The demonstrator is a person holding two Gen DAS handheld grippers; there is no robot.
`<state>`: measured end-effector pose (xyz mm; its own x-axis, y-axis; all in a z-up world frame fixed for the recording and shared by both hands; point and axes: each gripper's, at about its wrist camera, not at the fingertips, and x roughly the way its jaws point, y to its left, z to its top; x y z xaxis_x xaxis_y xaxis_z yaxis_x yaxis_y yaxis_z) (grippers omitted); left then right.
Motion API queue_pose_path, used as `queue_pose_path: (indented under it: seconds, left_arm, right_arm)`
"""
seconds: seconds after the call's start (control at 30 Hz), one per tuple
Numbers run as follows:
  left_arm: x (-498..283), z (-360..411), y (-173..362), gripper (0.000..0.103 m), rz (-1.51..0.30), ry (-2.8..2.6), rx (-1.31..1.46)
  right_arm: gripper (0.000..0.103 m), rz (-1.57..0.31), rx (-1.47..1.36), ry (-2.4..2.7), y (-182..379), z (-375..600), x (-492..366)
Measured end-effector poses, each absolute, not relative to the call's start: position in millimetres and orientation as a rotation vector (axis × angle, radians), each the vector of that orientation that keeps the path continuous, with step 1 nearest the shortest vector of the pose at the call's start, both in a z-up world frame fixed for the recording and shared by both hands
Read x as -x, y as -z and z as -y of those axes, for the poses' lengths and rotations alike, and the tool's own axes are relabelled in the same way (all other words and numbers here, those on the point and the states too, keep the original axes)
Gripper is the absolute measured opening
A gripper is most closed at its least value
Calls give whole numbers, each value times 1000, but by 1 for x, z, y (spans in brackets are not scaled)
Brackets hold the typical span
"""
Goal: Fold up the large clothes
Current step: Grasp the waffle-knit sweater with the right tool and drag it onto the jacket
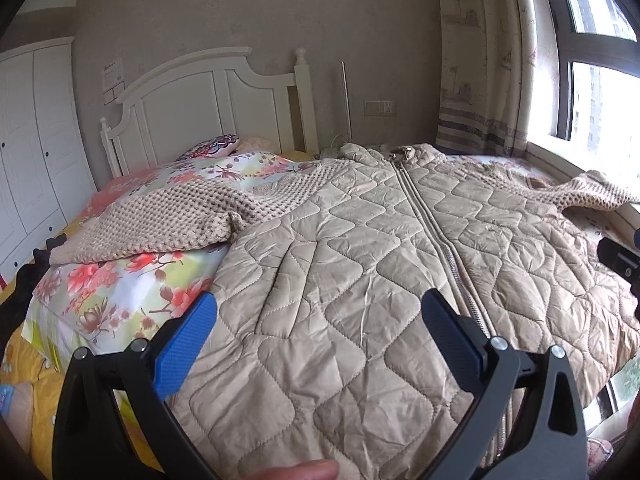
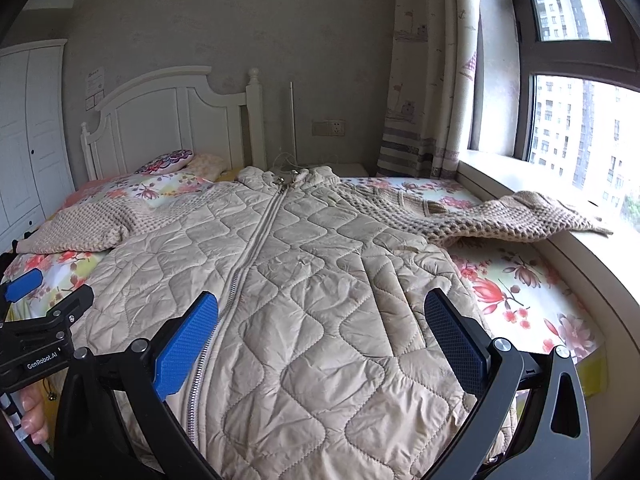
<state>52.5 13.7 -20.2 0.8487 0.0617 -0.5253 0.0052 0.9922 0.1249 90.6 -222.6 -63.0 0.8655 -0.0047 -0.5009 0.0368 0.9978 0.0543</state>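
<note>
A: Where's the jacket [image 1: 360, 264] rn?

B: Flat on the bed [image 1: 132, 292], front up, zip [image 1: 436, 236] closed top to bottom, collar twd the headboard [image 1: 208, 104]. We see it fill most of both views.

A: Sleeves?

B: Knit ones, spread out to each side. Left sleeve [image 1: 160, 220] lies across the flowered sheet; right sleeve [image 2: 508, 216] reaches over to the window sill [image 2: 592, 248], cuff resting on it.

A: And our left gripper [image 1: 320, 332]?

B: Fingers wide apart, nothing btwn them. It hangs over the lower part of the jacket, left of the zip; one blue pad [image 1: 188, 344] sits abt at the jacket's left edge. Can't tell if it touches the fabric.

A: Right gripper [image 2: 322, 332]?

B: Same, spread wide, holding nothing. Over the lower right half, left pad [image 2: 186, 348] just by the zip line, right pad near the jacket's right edge.

A: Do we see each other's tools?

B: Yep. The left one shows at the far left edge of the right cam, w/ fingers of a hand [image 2: 32, 412] under it. Right one peeks in at the left cam's right edge.

A: Anything else on the bed?

B: A patterned pillow [image 2: 168, 160] up by the headboard, well apart from the jacket.
</note>
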Motion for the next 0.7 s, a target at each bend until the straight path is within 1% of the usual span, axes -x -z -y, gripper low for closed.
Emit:
queue_pose_path:
  seconds: [0.17,0.37,0.53,0.7]
  left_arm:
    - [-127,-6,34,101,-615,-44,-232]
    - [-212,-9,63,101,-760,-47,-190]
    - [-240,-20,90,101,-888,-20,-102]
    - [-246,-33,97,101,-910,20,-22]
  right_arm:
    - [99,-597,-241,123,77,297,-131]
    - [99,-607,-485,292,86,417,-188]
    - [99,-569,-645,404,96,499,-231]
    - [99,-548,-757,484,113,549,-255]
